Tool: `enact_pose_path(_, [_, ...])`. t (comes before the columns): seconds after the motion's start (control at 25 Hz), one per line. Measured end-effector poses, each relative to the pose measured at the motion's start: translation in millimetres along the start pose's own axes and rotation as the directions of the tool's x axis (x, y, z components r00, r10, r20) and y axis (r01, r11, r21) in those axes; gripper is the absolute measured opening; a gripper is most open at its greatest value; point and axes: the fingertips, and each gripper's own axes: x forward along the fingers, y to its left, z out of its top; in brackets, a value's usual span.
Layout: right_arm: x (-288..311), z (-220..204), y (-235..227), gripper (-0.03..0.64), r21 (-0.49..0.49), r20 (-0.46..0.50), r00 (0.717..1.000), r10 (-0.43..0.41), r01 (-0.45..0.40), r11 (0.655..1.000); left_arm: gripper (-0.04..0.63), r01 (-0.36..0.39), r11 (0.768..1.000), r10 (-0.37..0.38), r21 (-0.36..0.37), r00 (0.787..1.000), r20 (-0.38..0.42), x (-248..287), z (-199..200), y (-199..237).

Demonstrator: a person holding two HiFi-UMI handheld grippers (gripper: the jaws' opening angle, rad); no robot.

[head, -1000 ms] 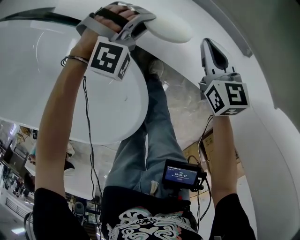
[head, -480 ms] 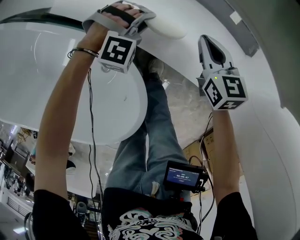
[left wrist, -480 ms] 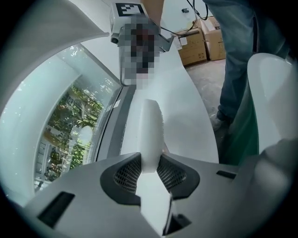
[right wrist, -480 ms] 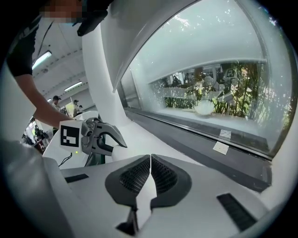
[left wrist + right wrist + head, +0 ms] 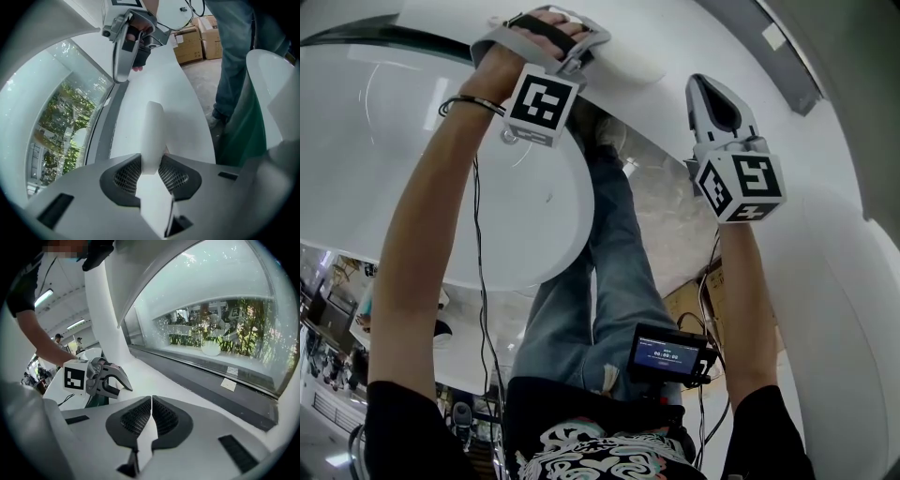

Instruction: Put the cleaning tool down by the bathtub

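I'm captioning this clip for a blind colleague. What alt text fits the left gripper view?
The left hand-held gripper clamps a long white cleaning tool, its jaws having just opened slightly, over a white ledge. Beyond, the right hand-held gripper hovers; a window with greenery lies left, a person's jeans-clad legs right.

In the left gripper view the left tool's [image 5: 151,165] jaws are just easing apart round the white handle [image 5: 152,126]. Its near end is disappearing under the tool's body and its far end is blending into the white ledge [image 5: 187,108] ahead, so whether they are touching is not showing. In the head view the hand [image 5: 530,37] is covering those jaws. The small screen [image 5: 664,352] behind the right tool [image 5: 712,94] is showing print too tiny to read.
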Motion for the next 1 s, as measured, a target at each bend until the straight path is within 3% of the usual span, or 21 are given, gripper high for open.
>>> enact_pose_path(0.44, [-4.9, 6.0, -1.6, 0.029, -0.004, 0.015, 1.000, -0.001, 0.001, 1.000, 0.118, 0.008, 1.000, -0.008, -0.015, 1.000, 0.025, -0.8, -0.6, -6.9])
enact_pose_path(0.56, [-7.0, 6.7, 0.5, 0.029, 0.019, 0.031, 0.999, 0.019, -0.020, 1.000, 0.144, 0.049, 0.998, -0.048, -0.030, 0.998, 0.048, -2.7, 1.8, -9.7])
enact_pose_path(0.68, [-9.0, 6.6, 3.6, 0.029, 0.021, 0.035, 0.999, 0.030, -0.031, 0.999, 0.213, 0.099, 0.995, -0.097, -0.031, 0.993, 0.061, -4.1, 4.0, -15.0])
enact_pose_path(1.0, [-9.7, 11.6, 8.2, 0.029, 0.021, 0.044, 0.999, 0.030, -0.031, 0.999, 0.221, 0.124, 0.991, -0.121, -0.056, 0.991, 0.053, -12.2, -0.9, -14.4])
